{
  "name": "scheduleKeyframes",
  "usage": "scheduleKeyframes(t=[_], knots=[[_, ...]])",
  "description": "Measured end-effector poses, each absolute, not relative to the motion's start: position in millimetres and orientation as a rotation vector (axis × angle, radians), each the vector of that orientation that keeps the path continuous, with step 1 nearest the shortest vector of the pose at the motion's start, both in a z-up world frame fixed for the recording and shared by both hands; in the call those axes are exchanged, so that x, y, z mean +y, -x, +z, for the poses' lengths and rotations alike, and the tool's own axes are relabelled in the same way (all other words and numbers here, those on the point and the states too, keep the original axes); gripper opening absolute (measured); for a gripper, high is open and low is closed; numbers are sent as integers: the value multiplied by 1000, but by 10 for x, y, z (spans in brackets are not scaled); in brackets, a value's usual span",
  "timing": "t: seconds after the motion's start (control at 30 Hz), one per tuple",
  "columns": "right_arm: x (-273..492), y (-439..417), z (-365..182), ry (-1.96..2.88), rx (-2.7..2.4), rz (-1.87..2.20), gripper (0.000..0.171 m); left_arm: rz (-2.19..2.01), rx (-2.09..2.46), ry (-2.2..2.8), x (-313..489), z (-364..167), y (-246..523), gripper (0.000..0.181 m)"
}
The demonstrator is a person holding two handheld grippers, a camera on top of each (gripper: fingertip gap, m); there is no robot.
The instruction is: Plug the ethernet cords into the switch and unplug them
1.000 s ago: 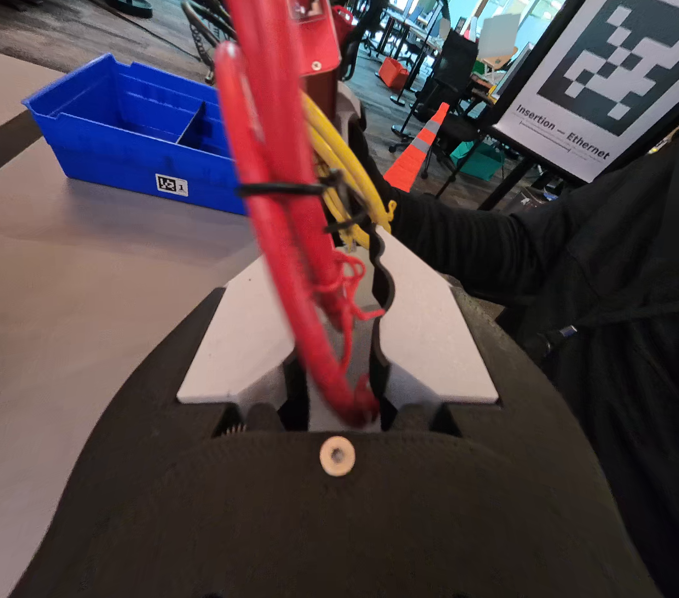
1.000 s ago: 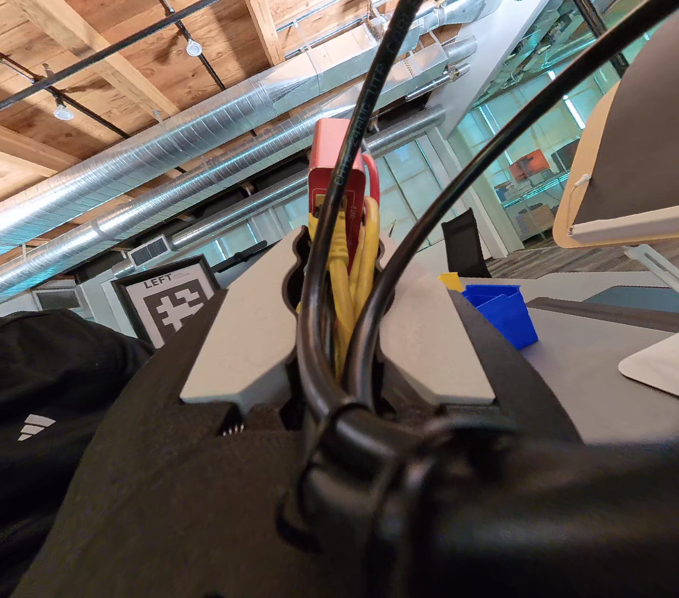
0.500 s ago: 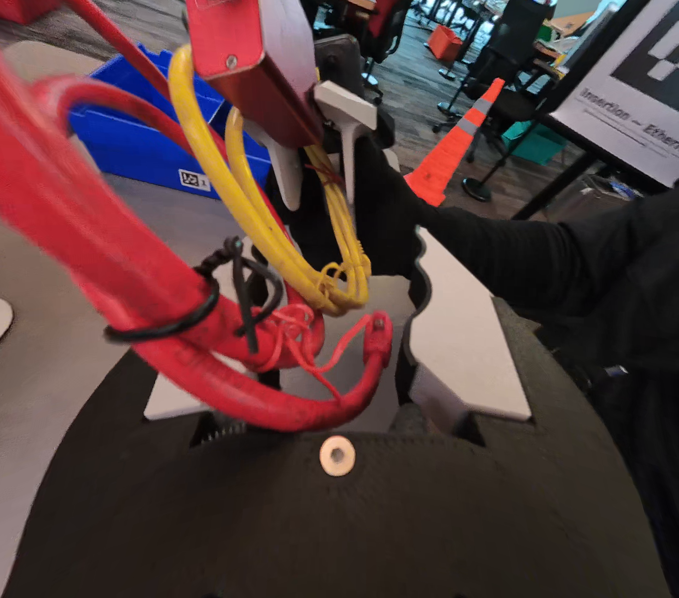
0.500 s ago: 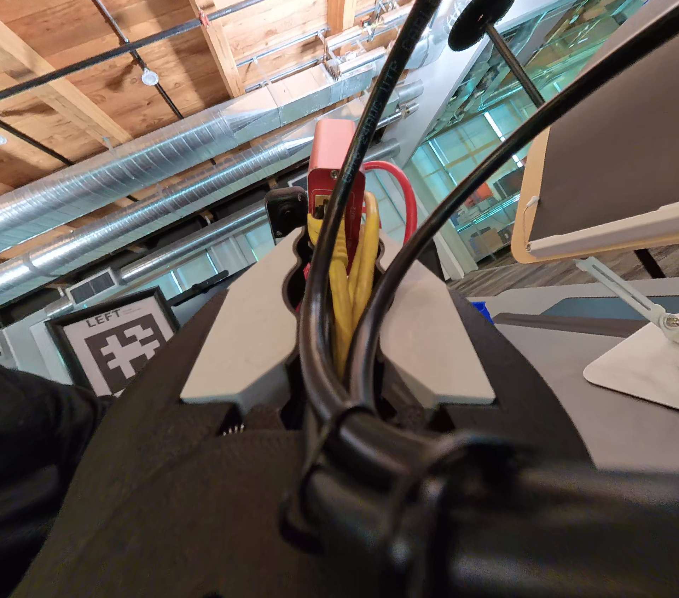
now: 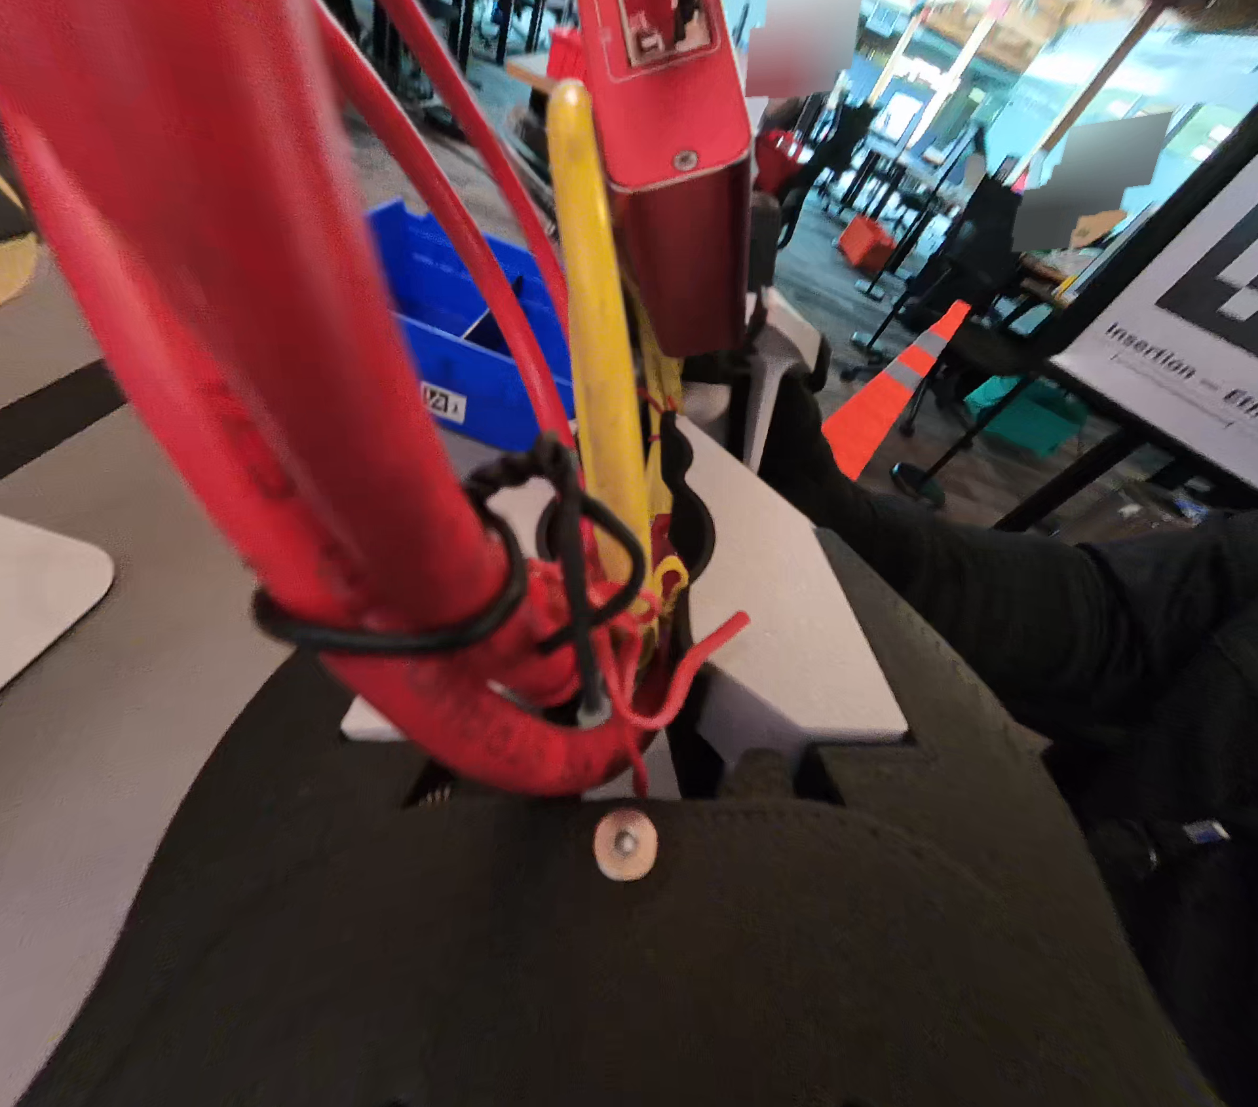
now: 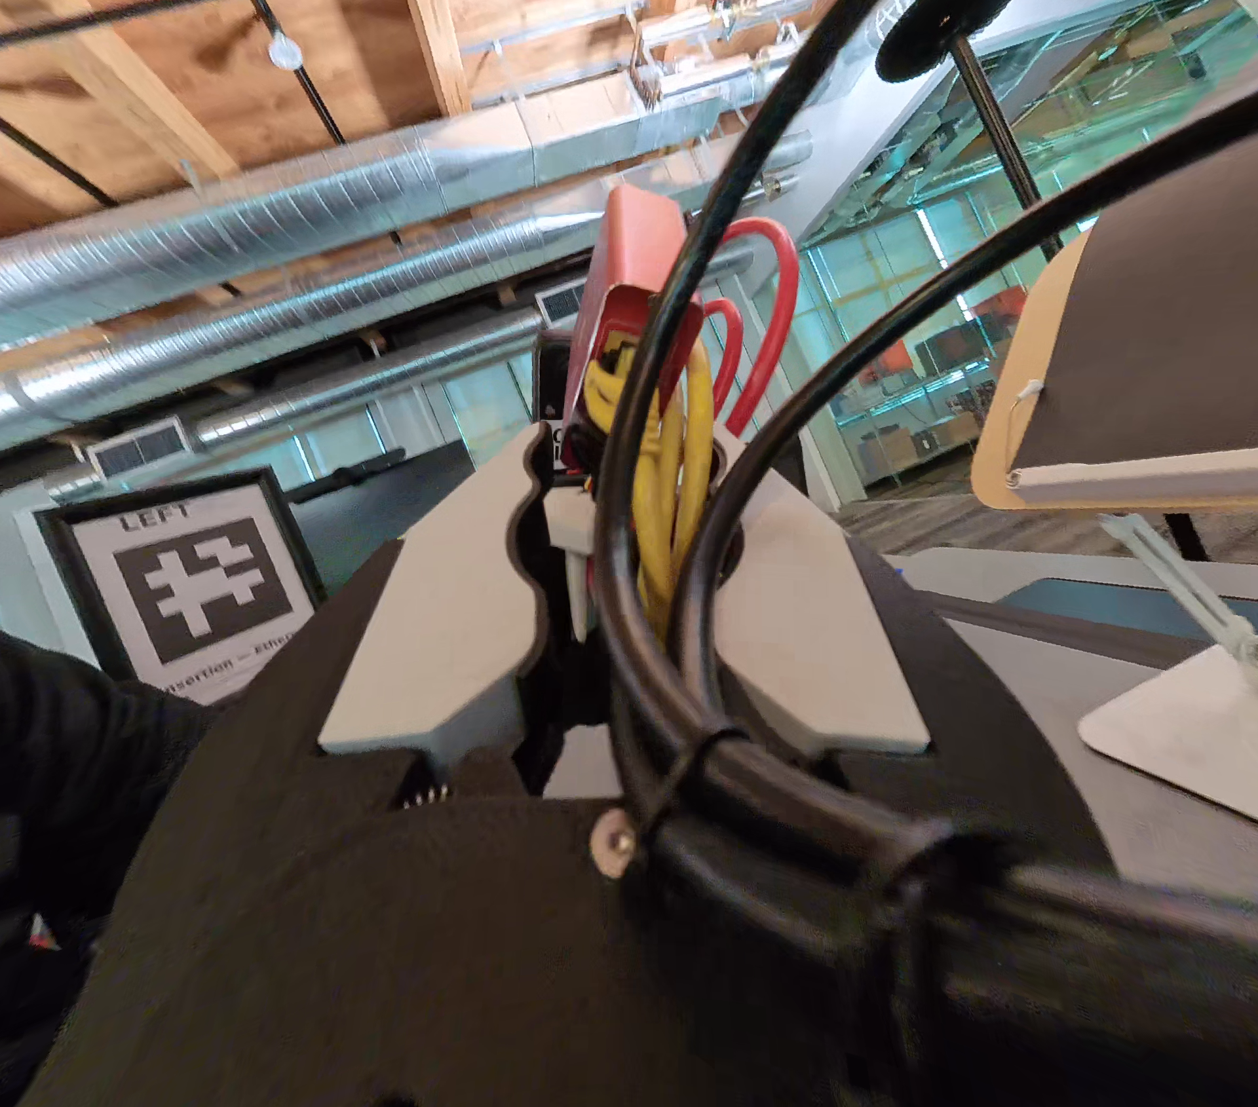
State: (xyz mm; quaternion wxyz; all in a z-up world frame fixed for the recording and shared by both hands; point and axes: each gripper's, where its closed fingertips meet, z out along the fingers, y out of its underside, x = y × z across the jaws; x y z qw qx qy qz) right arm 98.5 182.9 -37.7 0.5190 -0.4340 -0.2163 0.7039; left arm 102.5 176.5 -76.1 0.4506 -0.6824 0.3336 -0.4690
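Red switch (image 5: 670,135) is up in the air, roughly upright, one end w/ a small port facing my left cam. Yellow ethernet cords (image 6: 670,482) are plugged into its lower end, hanging down in a bunch. Thick red cords (image 5: 224,285), blurred, loop close to left cam, bundled w/ a black tie. Red loops (image 6: 762,326) arc behind the switch in right view.

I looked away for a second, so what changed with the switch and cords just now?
The bundled red ethernet cord slipped out from between the left gripper fingers, which parted and are closing again. The right gripper still clamps the yellow ethernet cords plugged into the red metal switch.
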Motion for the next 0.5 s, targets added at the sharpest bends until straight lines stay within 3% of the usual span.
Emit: scheduleKeyframes(t=[0.03, 0.23, 0.33, 0.5], knots=[[1830, -968, -390, 1060, -538, 1671, 48, -1201, 812, 1651, 1749, -688, -1006, 17], [1767, -853, -426, 1138, -649, 1607, 62, -1150, 797, 1575, 1769, -473, -822, 14], [1758, -689, -712, 1309, -777, 1557, 71, -1100, 800, 1571, 1795, -400, -692, 14], [1255, -608, -1163, 1508, -1295, 1489, 51, -1048, 784, 1563, 1805, -273, -458, 15]])
